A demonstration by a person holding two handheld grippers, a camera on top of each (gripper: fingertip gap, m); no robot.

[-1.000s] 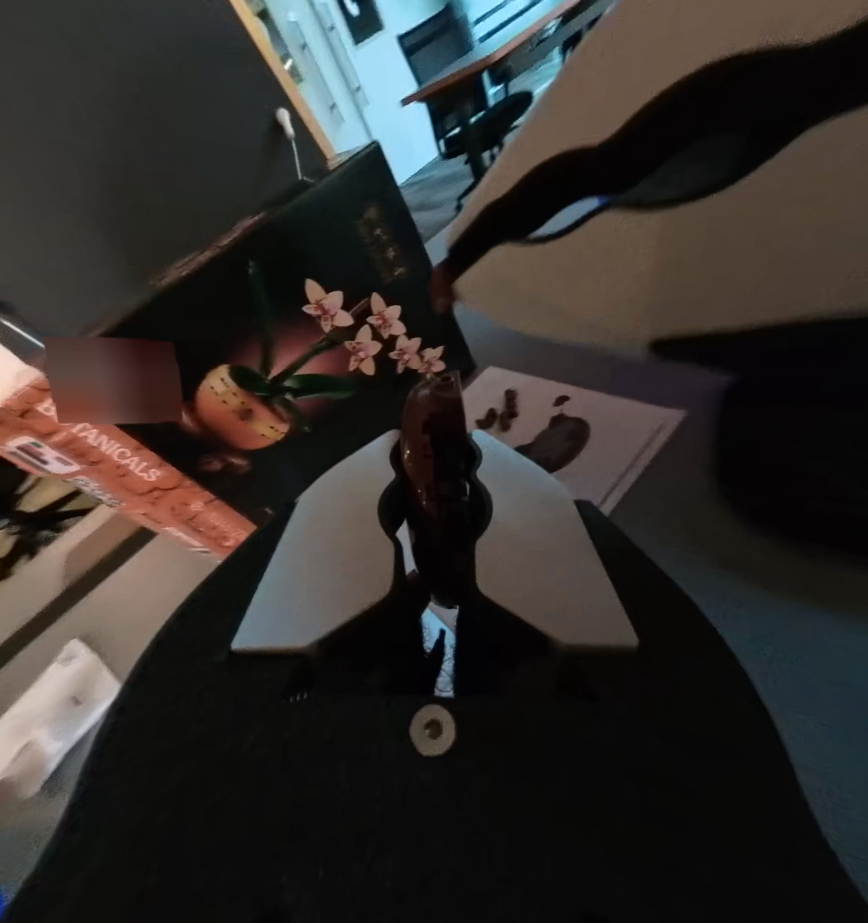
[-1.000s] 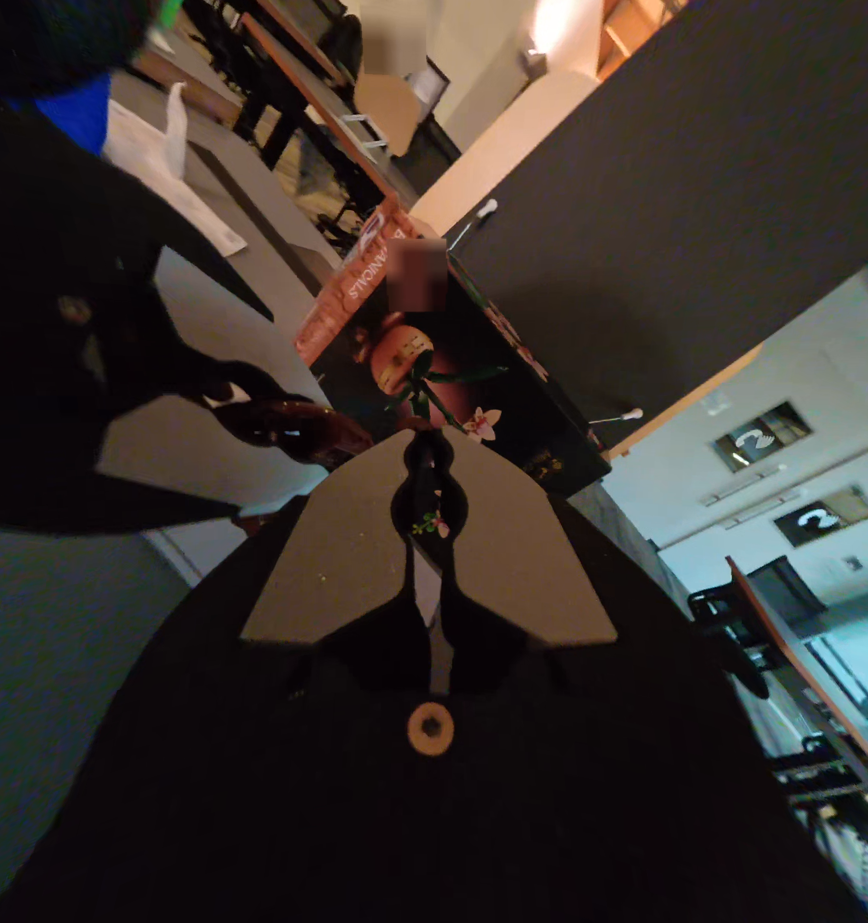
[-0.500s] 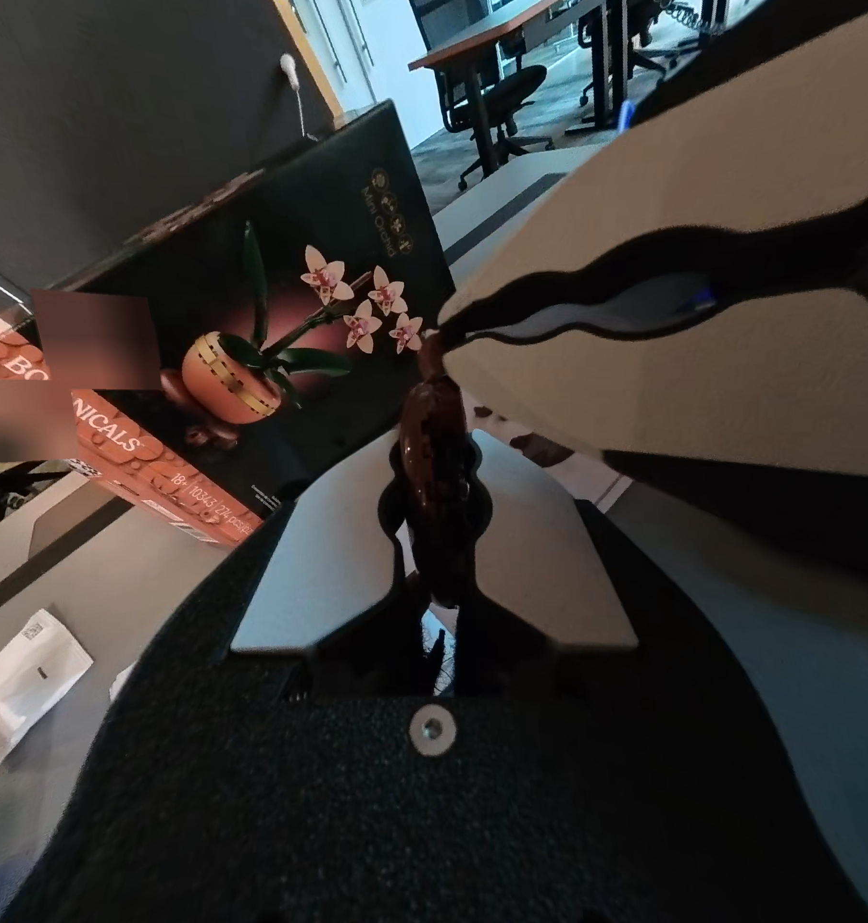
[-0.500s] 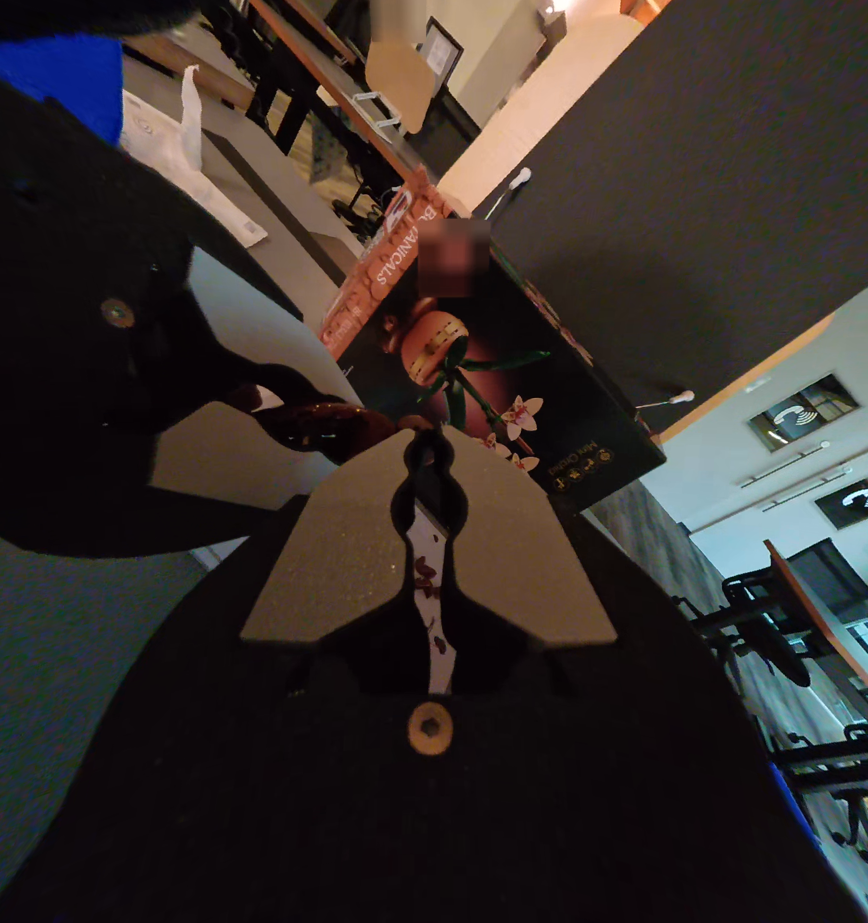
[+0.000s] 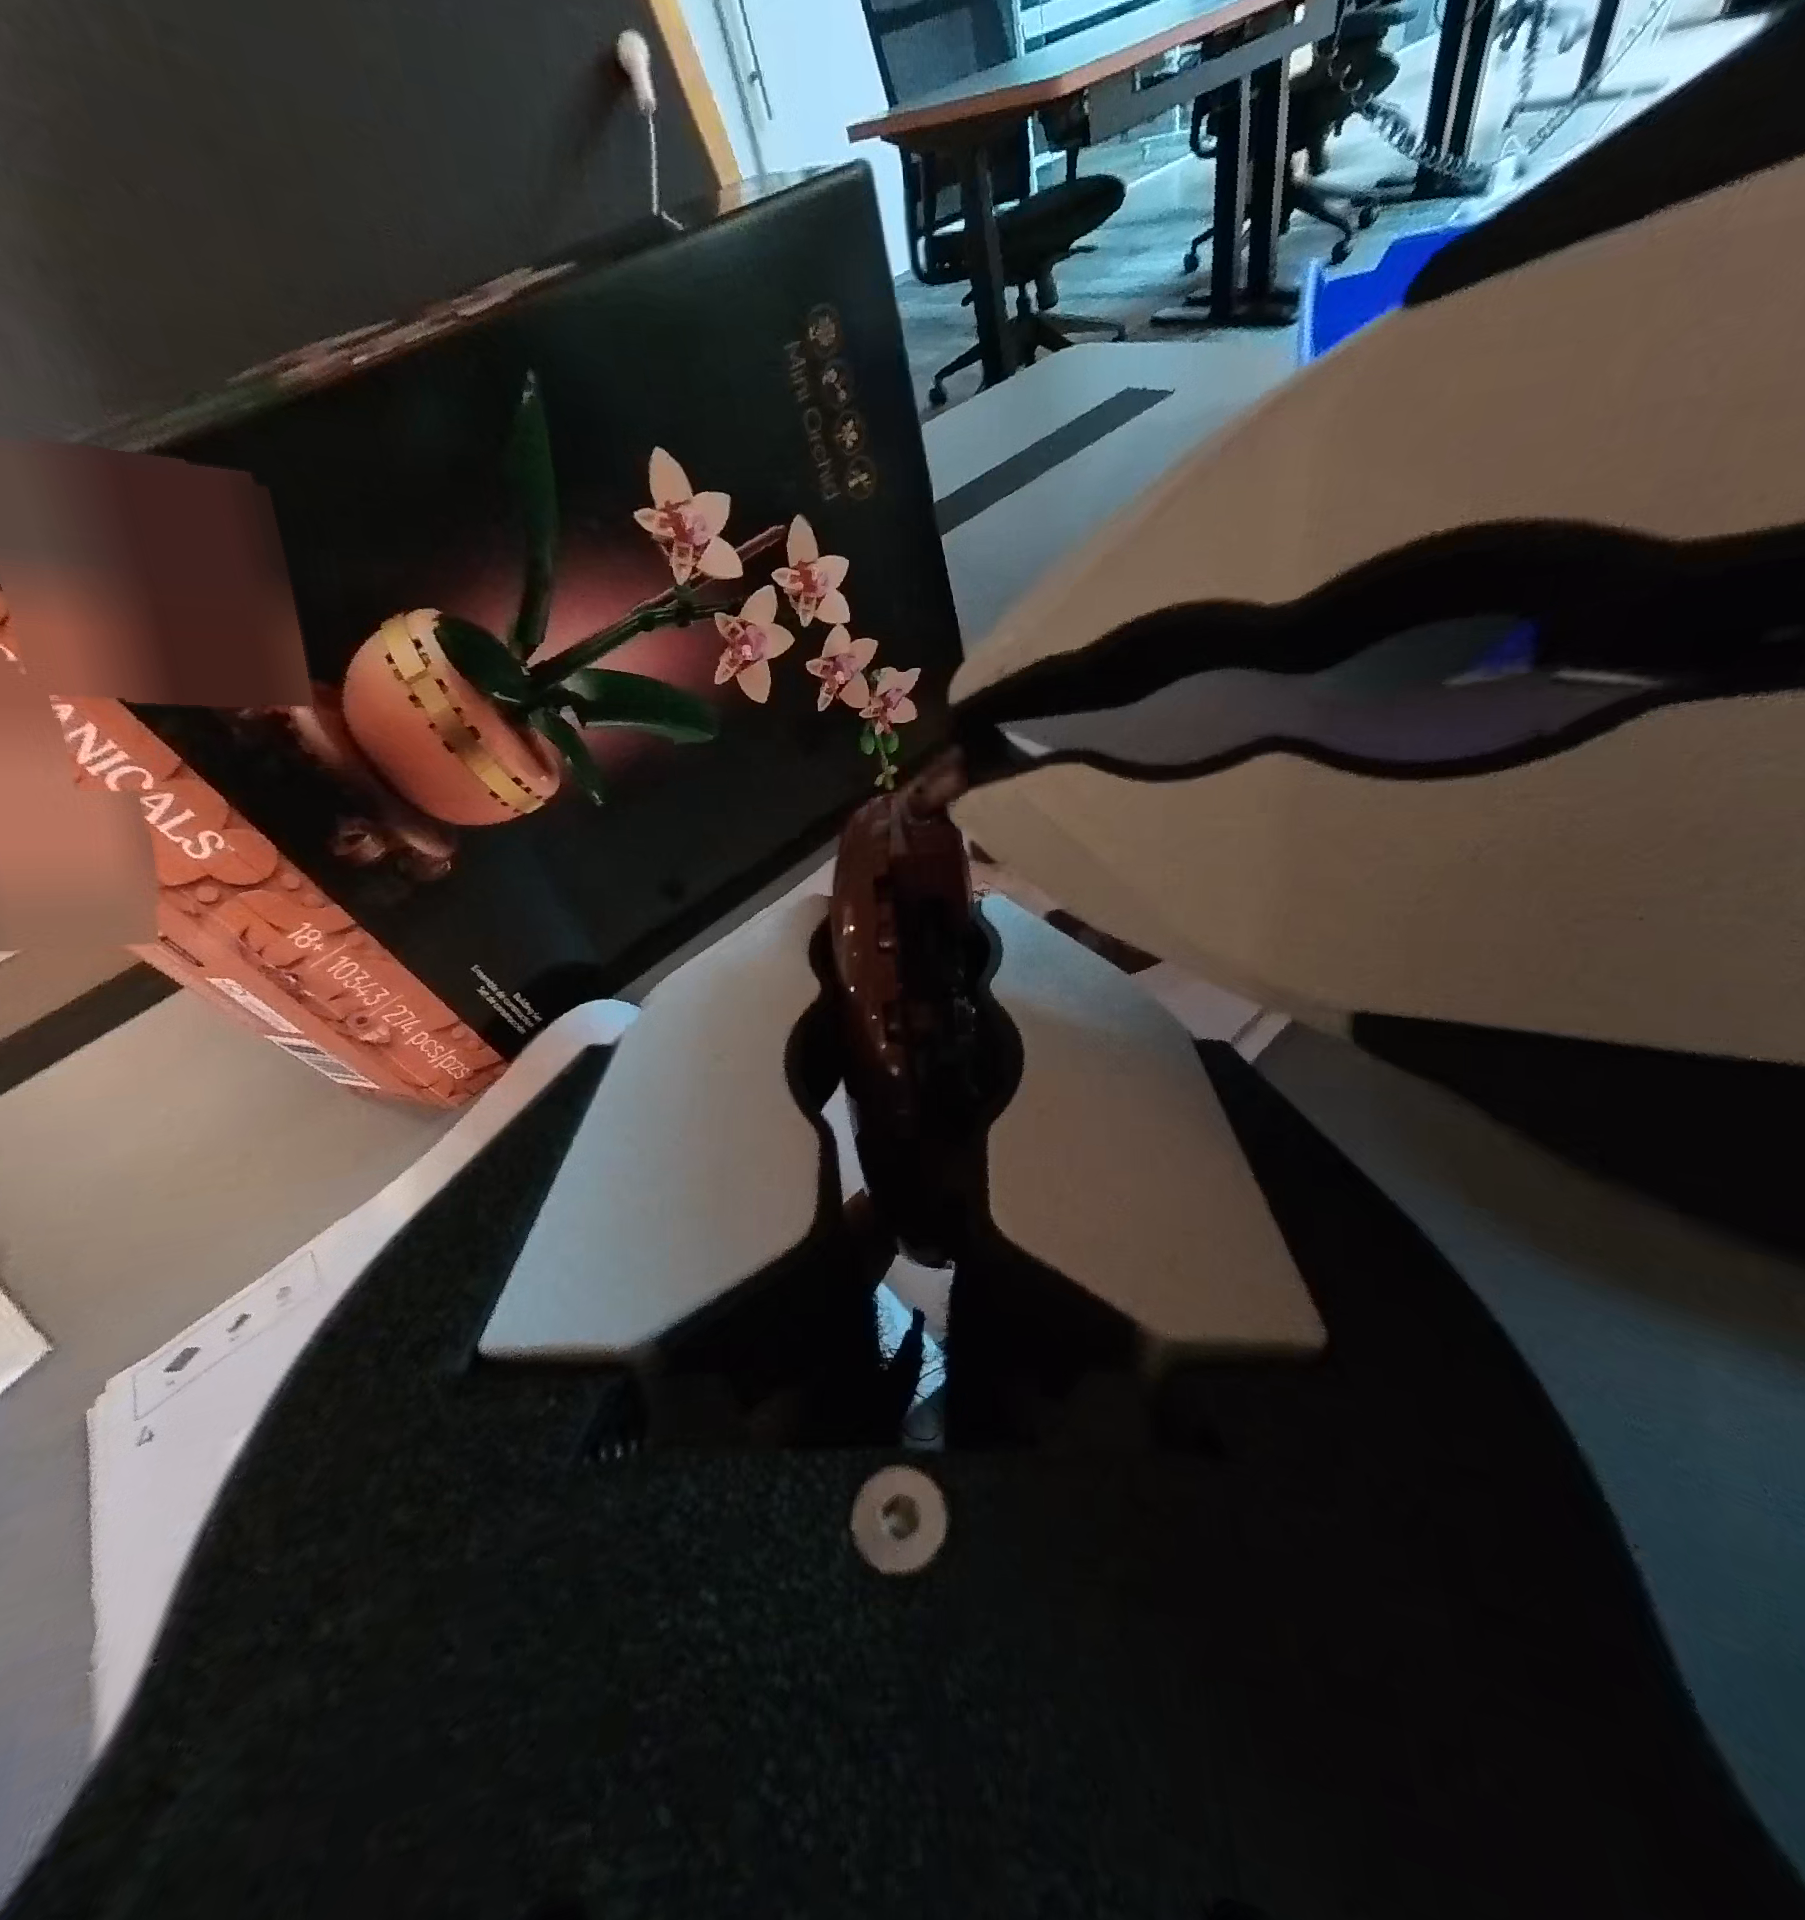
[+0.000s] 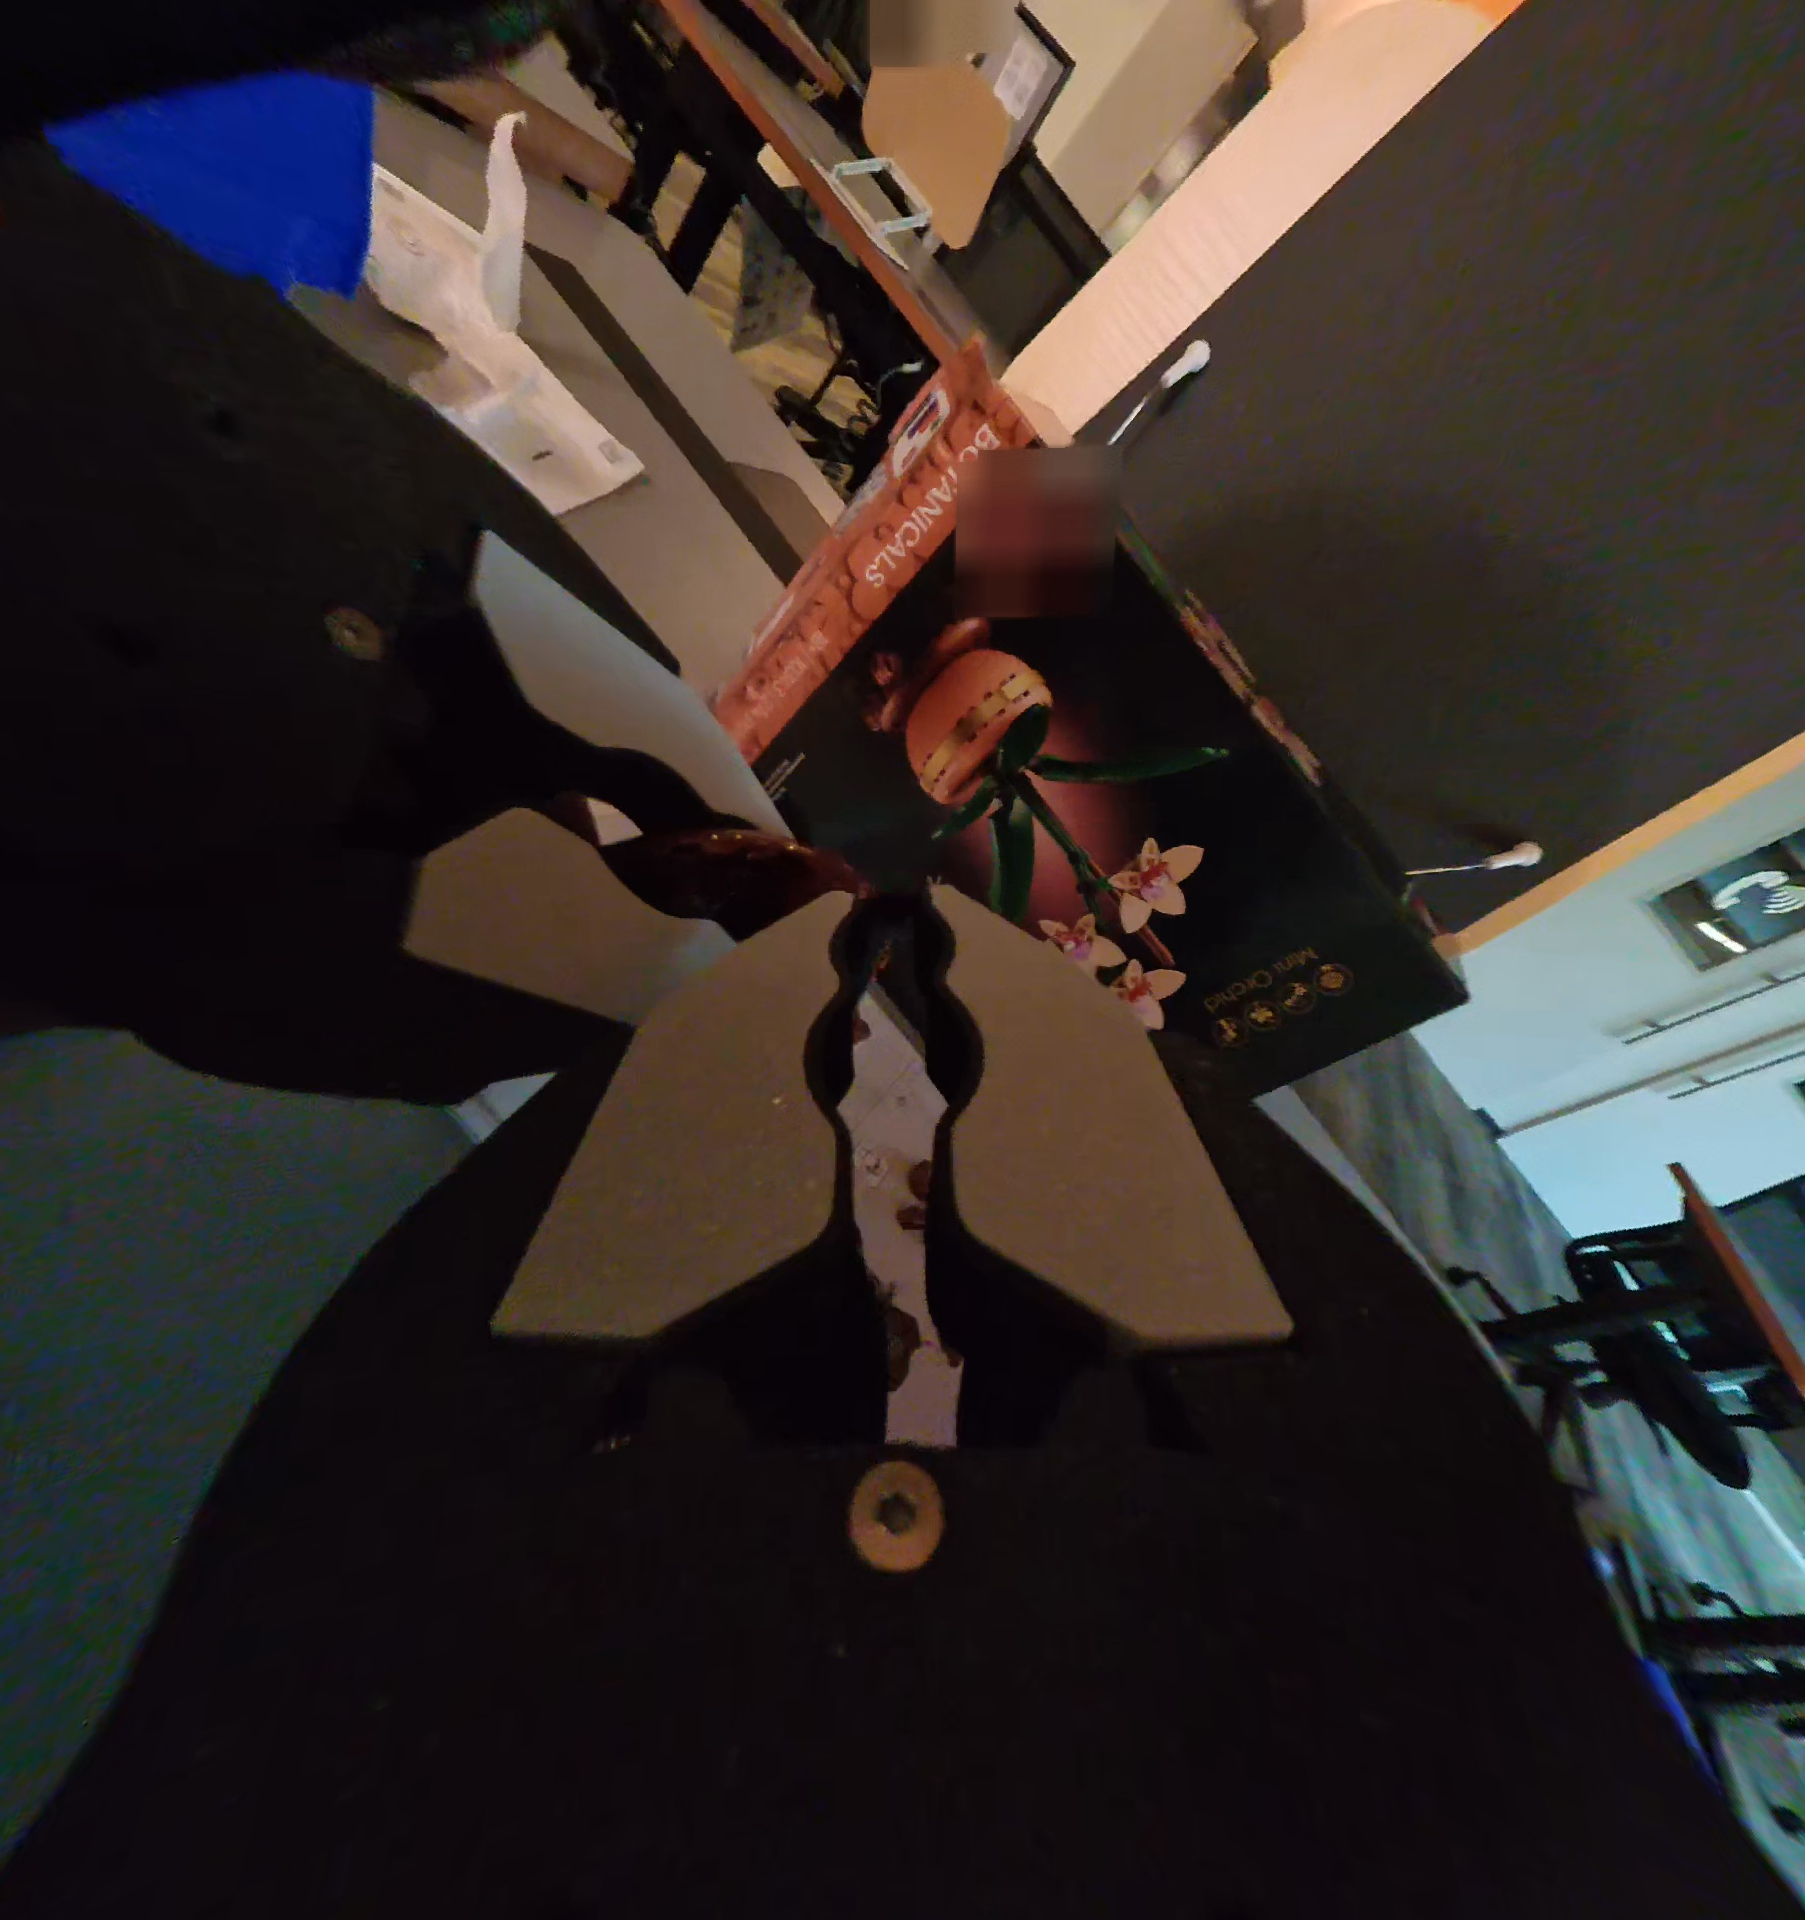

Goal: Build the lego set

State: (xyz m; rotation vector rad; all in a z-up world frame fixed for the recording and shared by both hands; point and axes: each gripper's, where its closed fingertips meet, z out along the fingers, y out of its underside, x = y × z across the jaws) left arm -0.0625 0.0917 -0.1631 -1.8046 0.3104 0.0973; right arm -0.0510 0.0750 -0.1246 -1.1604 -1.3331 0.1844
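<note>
Brown studded piece (image 5: 903, 977) sits clamped lengthwise in the left tongs (image 5: 903, 935), its narrow tip pointing forward into the right tongs (image 6: 893, 925), whose fingertips stand slightly parted around that tip, above the bench (image 5: 98, 1122) near the flower-printed box (image 5: 607, 582).

Open-plan office, rows of desks (image 5: 1064, 88), swivel chairs (image 5: 1023, 223), dark partition panel (image 5: 285, 177)

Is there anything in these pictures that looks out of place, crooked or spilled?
Little stands out. Small brown pieces lie scattered on the white sheet, seen between the right gripper's fingers. The picture box only looks tilted because the cameras are tilted. The left gripper holds a brown piece.
</note>
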